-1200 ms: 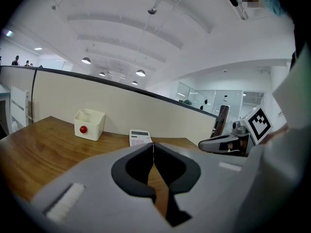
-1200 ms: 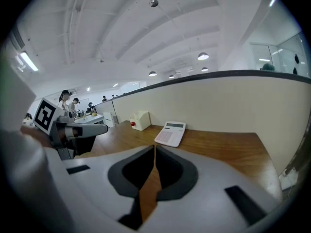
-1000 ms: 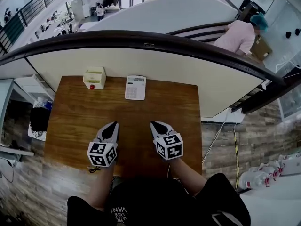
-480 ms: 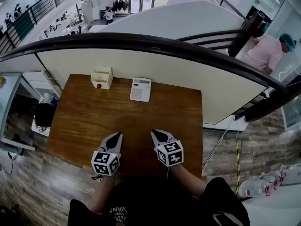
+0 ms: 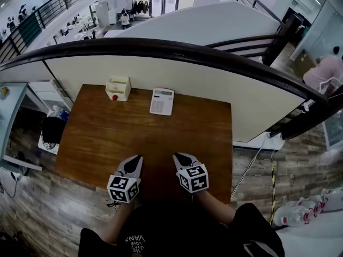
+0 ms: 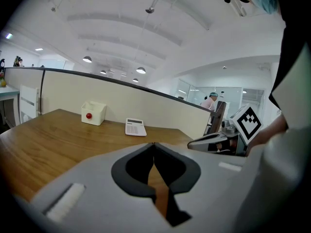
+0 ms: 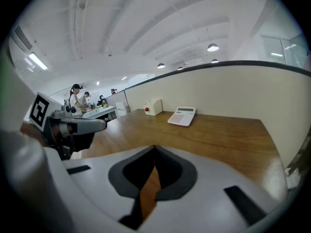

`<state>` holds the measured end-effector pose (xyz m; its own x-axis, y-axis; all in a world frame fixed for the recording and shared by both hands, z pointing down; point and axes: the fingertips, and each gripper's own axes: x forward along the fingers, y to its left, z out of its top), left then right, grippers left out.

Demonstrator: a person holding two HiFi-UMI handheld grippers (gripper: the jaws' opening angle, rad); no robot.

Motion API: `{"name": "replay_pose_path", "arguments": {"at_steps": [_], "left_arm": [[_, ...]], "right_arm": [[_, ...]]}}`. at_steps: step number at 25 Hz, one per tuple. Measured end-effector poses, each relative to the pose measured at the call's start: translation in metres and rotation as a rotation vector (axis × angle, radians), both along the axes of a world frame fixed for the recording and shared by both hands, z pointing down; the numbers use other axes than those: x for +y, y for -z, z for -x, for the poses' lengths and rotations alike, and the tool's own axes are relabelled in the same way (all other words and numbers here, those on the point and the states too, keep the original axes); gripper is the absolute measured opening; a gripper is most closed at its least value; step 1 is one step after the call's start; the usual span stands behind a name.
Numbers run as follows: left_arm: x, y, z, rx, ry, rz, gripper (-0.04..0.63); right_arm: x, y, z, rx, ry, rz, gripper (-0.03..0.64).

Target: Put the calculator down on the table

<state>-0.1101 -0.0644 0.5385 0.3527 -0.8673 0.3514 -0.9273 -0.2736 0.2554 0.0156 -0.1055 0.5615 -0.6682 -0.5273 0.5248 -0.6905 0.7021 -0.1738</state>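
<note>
A white calculator (image 5: 162,101) lies flat at the far edge of the brown wooden table (image 5: 107,138), against the cream wall; it also shows in the left gripper view (image 6: 135,127) and the right gripper view (image 7: 182,115). Both grippers hover over the near edge of the table, far from the calculator. My left gripper (image 5: 136,159) is shut and empty, its tips meeting (image 6: 154,144). My right gripper (image 5: 177,157) is shut too, with nothing between its jaws (image 7: 155,148).
A small cream box with a red button (image 5: 118,88) stands left of the calculator at the table's back edge. A curved dark railing (image 5: 161,47) runs above the wall. Wood-look floor lies on both sides of the table; a cable (image 5: 252,159) hangs at the right.
Both grippers have drawn back toward the near table edge and sunk slightly. The calculator has not moved. The person in pink at the far right has moved further right.
</note>
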Motion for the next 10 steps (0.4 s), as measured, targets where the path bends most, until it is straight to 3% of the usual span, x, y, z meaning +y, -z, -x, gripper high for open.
{"name": "replay_pose_path", "arguments": {"at_steps": [10], "left_arm": [[0.0015, -0.0002, -0.0020, 0.004, 0.012, 0.004, 0.014]], "right_arm": [[-0.0018, 0.0009, -0.0050, 0.007, -0.003, -0.007, 0.014]]}}
